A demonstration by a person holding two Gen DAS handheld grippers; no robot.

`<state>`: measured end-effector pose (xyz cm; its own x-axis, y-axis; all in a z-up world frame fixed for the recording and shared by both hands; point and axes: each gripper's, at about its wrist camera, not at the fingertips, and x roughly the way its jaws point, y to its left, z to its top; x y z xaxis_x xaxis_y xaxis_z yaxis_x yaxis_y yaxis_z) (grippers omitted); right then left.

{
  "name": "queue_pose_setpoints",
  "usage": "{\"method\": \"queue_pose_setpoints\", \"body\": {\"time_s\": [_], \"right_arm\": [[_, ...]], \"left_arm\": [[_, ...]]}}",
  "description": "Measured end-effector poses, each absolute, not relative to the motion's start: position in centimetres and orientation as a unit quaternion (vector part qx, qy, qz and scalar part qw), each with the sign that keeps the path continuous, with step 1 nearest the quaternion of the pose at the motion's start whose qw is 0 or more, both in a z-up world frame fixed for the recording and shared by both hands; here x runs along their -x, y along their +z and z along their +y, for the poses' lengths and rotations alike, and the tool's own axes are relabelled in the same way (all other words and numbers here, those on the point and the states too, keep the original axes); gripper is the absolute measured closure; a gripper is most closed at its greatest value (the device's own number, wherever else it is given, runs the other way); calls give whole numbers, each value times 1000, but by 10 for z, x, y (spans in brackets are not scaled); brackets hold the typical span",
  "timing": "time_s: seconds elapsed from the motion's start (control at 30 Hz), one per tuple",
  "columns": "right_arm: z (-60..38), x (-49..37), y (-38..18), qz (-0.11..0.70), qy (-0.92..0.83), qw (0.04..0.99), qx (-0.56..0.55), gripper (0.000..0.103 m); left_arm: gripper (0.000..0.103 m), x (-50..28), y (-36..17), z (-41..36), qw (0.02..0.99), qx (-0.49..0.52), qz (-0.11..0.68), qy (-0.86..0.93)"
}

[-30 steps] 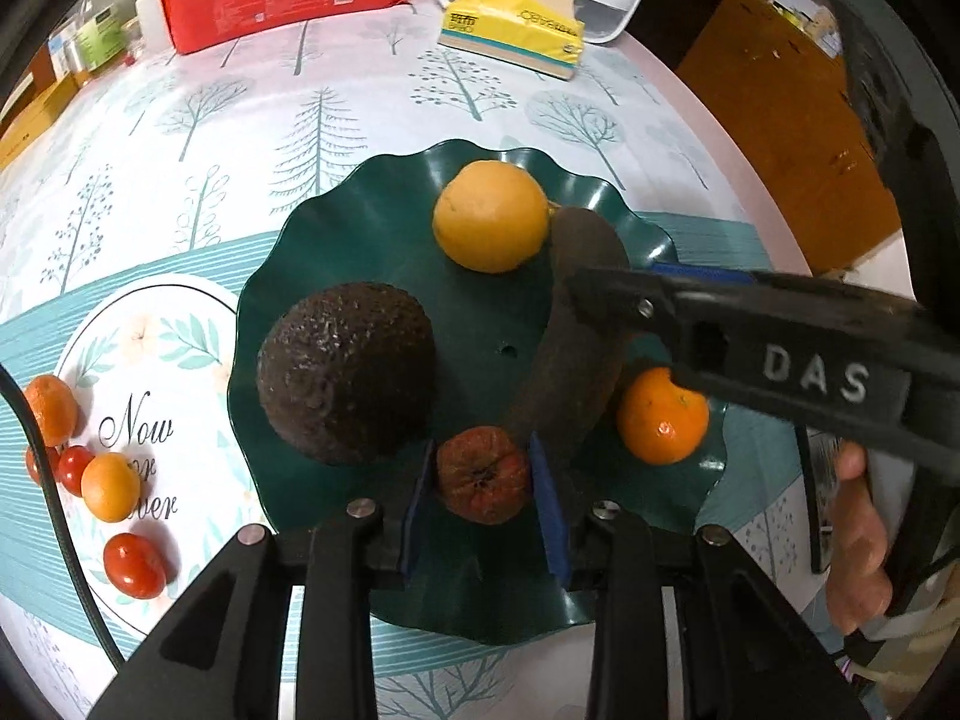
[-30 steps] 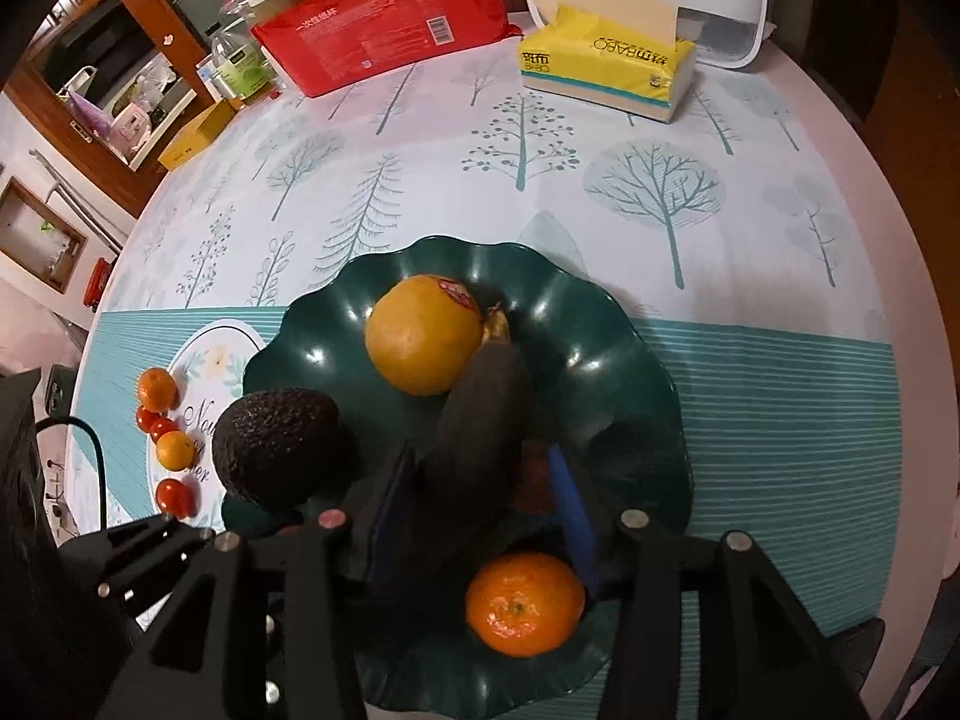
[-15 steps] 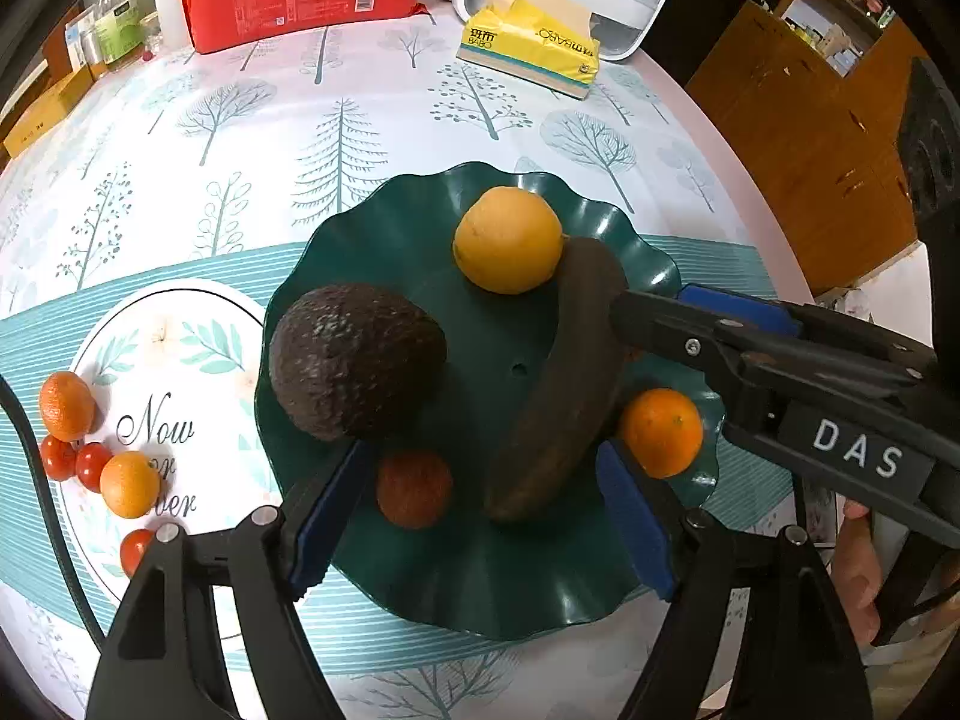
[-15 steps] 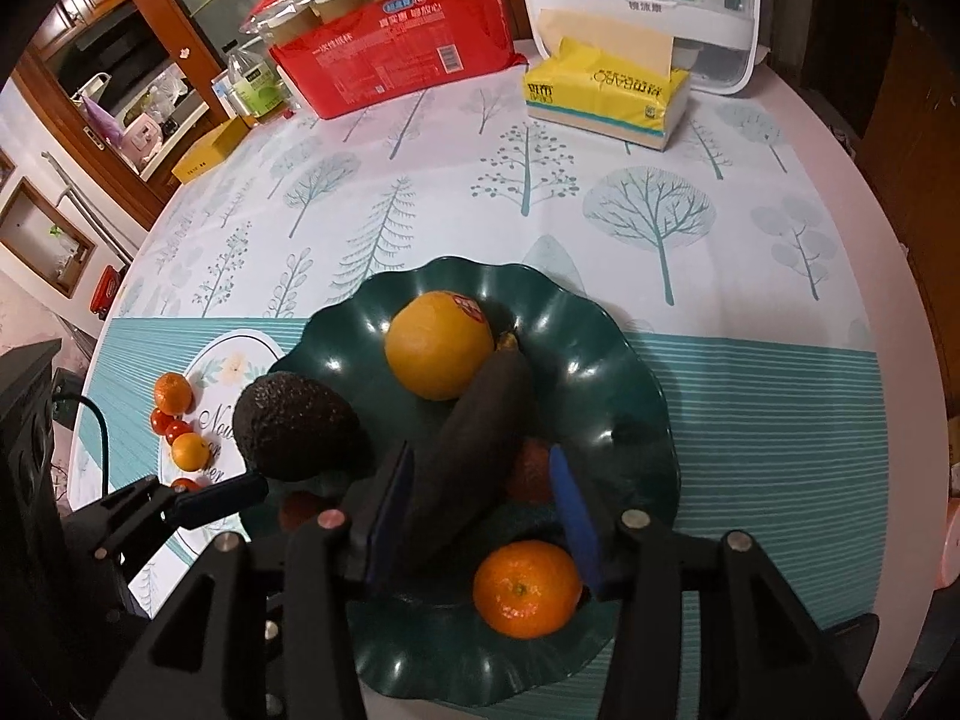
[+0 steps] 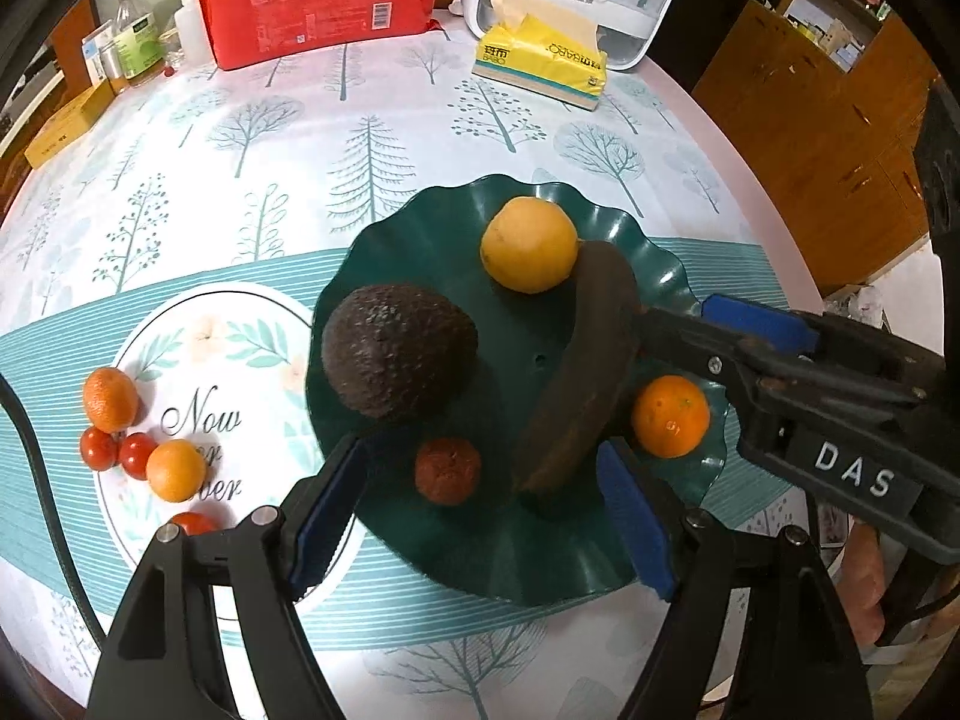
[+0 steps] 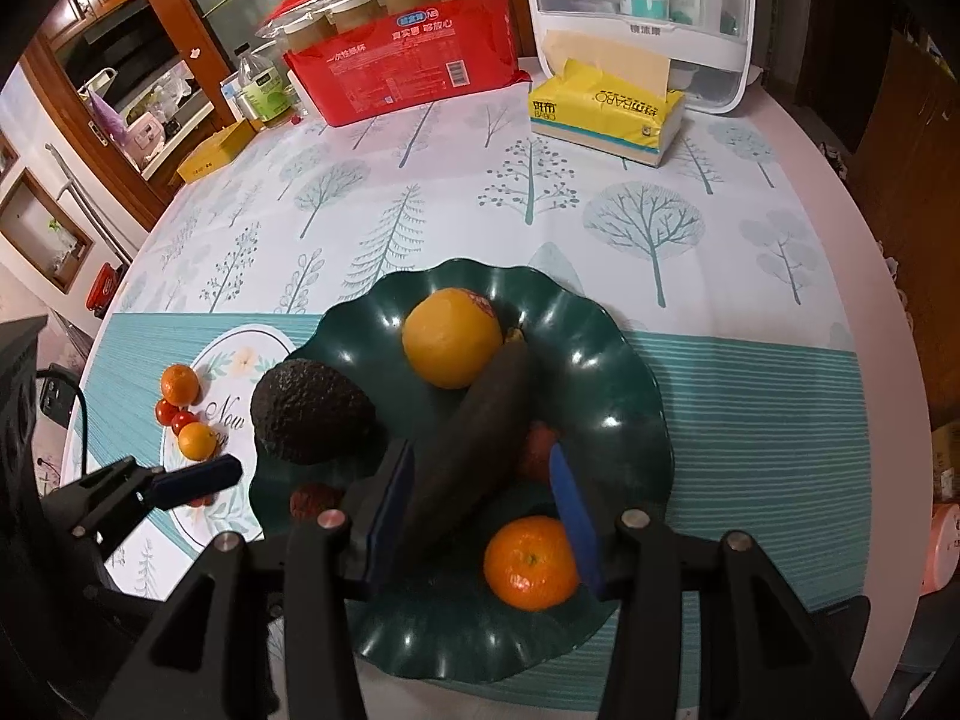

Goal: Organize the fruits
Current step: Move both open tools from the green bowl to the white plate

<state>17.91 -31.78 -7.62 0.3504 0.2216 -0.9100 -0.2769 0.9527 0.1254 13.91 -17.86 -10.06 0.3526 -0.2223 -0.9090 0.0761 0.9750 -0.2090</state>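
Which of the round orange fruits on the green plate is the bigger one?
The yellow-orange one at the far side of the plate, touching the dark banana's far end. The smaller, deeper orange mandarin sits near the plate's right edge.

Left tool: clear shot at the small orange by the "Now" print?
Probably yes. The left tool is open and holds nothing; the small orange lies off the green plate on bare cloth, only cherry tomatoes touching it.

Green wavy plate (image 5: 600,564) holds an avocado (image 5: 399,351), a yellow orange (image 5: 528,243), a blackened banana (image 5: 585,372) lying diagonally, a tangerine (image 5: 670,416) and a small shriveled red fruit (image 5: 447,471).
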Motion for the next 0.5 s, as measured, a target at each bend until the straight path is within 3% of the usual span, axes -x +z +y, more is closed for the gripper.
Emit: {"method": "queue_pose_setpoints", "body": {"time_s": [0.5], "right_arm": [[-314, -148, -66, 547, 129, 827, 14, 55]], "left_arm": [[21, -121, -86, -162, 818, 38, 566, -96]]}}
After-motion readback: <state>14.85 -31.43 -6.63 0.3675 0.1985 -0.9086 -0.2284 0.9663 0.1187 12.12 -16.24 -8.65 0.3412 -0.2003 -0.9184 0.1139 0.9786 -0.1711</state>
